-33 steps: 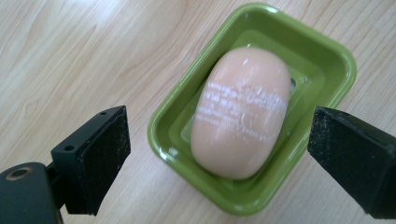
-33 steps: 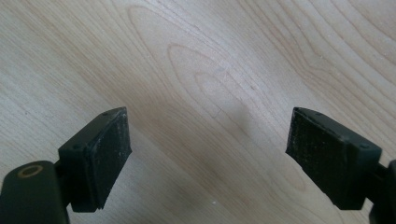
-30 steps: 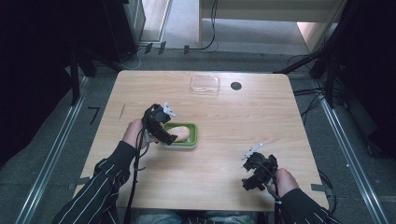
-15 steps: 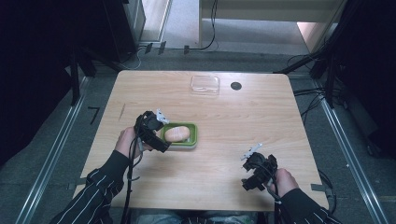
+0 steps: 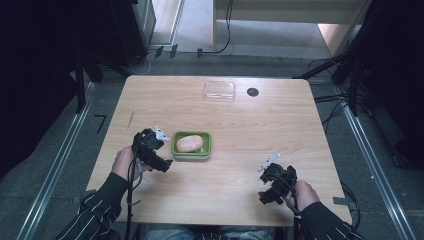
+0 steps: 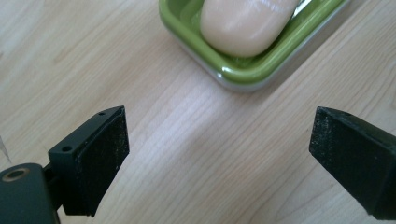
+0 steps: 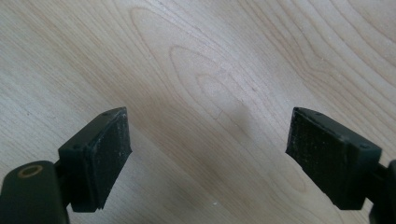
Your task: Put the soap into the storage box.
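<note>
My left gripper (image 5: 165, 164) sits just beside the left end of the green rectangular plastic soap dish (image 5: 191, 145), jaws spread wide and empty. In the left gripper view the dish (image 6: 243, 70) lies ahead and slightly right of the jaws, the pale oval bar of soap (image 6: 243, 25) resting inside it, its long axis running across the table. My right gripper (image 5: 264, 195) rests well apart near the front edge, jaws also spread over bare wooden table (image 7: 210, 70). I judge the left hand nearer. Open tabletop surrounds the dish; the clear plastic lid (image 5: 219, 90) sits far back.
</note>
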Motion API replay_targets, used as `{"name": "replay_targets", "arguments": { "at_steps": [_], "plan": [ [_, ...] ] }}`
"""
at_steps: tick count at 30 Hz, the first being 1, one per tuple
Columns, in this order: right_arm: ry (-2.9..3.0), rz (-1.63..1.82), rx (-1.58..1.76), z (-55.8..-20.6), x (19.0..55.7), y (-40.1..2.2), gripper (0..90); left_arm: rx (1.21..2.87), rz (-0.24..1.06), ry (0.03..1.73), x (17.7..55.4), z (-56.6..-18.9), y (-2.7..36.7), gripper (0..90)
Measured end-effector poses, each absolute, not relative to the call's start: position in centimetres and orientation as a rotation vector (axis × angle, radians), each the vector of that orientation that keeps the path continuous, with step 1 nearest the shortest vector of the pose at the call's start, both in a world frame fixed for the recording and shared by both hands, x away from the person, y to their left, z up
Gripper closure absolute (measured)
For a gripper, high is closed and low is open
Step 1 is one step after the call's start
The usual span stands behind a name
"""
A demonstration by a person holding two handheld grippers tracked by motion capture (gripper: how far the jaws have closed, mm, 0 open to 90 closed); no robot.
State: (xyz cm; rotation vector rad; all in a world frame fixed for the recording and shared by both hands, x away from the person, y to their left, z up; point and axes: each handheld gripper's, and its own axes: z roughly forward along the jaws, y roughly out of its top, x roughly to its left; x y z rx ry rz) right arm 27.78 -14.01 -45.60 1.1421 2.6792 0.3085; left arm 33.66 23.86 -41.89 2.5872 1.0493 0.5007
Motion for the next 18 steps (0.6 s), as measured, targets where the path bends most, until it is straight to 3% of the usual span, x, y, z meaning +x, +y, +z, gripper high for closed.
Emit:
{"name": "replay_targets", "arguments": {
  "at_steps": [18],
  "plan": [
    [2.683,0.304,1.14,-45.6,27.8,-13.9,14.3,2.598,0.43,1.071,32.2,-43.1,25.3,4.3]
  ]
}}
